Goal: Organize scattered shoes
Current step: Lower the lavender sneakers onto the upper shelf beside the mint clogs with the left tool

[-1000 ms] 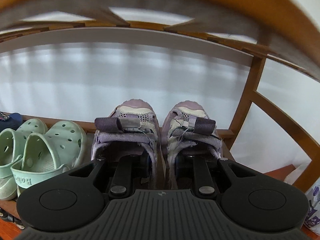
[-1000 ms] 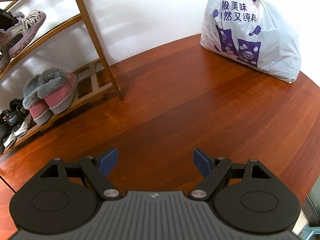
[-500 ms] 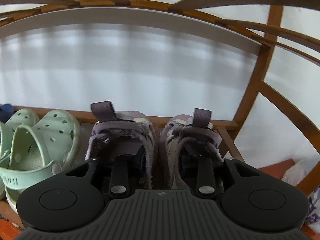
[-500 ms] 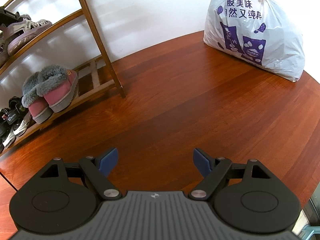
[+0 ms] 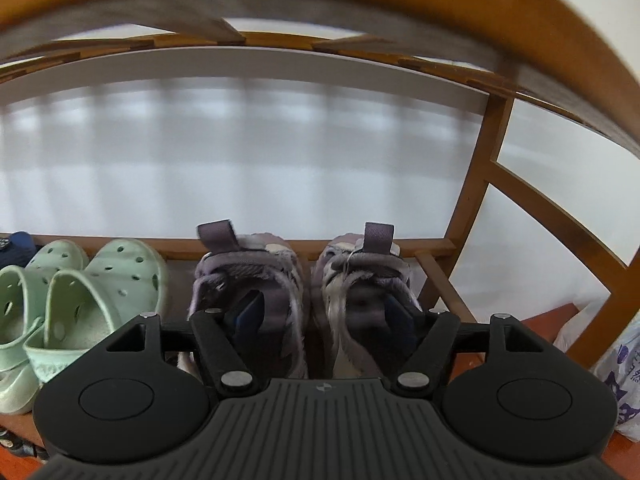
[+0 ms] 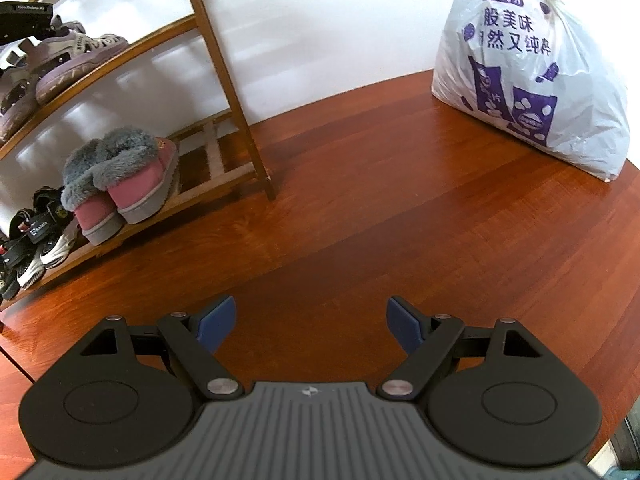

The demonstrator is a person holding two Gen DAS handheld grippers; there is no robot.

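A pair of purple-grey sandals stands heels toward me on a shelf of the wooden shoe rack (image 5: 476, 200): left shoe (image 5: 248, 268), right shoe (image 5: 360, 268). My left gripper (image 5: 324, 316) is at their heels, one blue pad down in each shoe's opening. Its jaws are opening, with the shoes' inner walls between the pads and no longer pinched. The right wrist view shows the same sandals (image 6: 72, 60) on the upper shelf. My right gripper (image 6: 310, 324) hangs open over bare floor, holding nothing.
Mint-green clogs (image 5: 108, 280) sit left of the sandals. On the bottom shelf are pink fuzzy slippers (image 6: 128, 176) and black-and-white sandals (image 6: 36, 240). A tied white plastic bag (image 6: 532, 80) lies on the red-brown wood floor (image 6: 360, 220) by the wall.
The left gripper's jaws have spread from a tight pinch on the sandals' inner walls. The sandals have settled flat on the shelf. The right gripper has barely shifted.
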